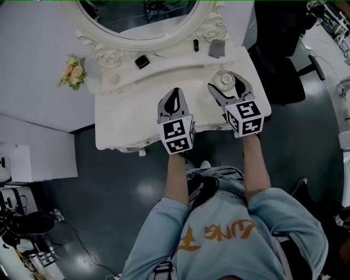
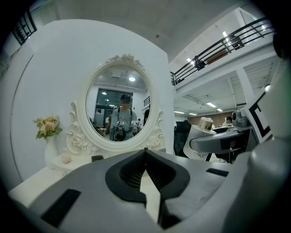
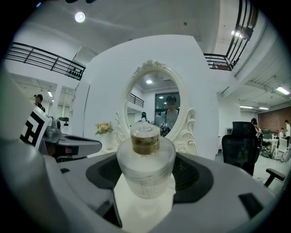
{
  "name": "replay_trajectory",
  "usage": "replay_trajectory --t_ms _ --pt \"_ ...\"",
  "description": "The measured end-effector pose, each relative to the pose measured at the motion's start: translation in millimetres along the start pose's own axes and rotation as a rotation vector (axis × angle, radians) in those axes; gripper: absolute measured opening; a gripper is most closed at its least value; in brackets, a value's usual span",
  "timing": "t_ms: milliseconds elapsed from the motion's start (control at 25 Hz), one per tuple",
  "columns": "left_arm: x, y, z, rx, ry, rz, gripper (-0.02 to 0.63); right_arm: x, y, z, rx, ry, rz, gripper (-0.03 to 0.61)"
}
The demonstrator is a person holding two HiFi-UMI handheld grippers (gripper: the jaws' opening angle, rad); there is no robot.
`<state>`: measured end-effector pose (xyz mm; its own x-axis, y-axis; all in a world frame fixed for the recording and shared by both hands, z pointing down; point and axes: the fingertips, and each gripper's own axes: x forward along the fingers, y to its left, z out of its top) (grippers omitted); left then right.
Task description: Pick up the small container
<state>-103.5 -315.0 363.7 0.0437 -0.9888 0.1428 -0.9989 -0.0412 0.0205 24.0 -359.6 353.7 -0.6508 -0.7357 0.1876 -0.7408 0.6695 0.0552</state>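
Observation:
The small container (image 1: pixel 225 80) is a frosted clear jar with a gold band and a clear lid. It stands upright between the jaws of my right gripper (image 1: pixel 228 86), which is shut on it over the right part of the white vanity table (image 1: pixel 126 117). In the right gripper view the small container (image 3: pixel 145 157) fills the middle, with the right gripper (image 3: pixel 145 184) pressing its sides. My left gripper (image 1: pixel 174 99) hovers to its left above the tabletop, shut and holding nothing. In the left gripper view the left gripper (image 2: pixel 145 154) has its jaws closed at the tips, and the small container (image 2: pixel 206 123) shows at the right.
An oval mirror (image 1: pixel 139 16) in an ornate white frame stands at the table's back. Near it lie a small black object (image 1: pixel 142 61), a grey item (image 1: pixel 216 48) and a pale round thing (image 1: pixel 114 79). Flowers (image 1: pixel 74 71) sit far left. A black office chair (image 1: pixel 279 60) stands right.

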Motion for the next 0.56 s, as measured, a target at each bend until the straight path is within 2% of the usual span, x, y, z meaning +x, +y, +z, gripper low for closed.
replay_trajectory --t_ms 560 --pt "12.0 -3.9 11.5 0.003 -0.020 -0.005 0.021 1.7 -16.7 4.9 0.002 -0.025 -0.004 0.328"
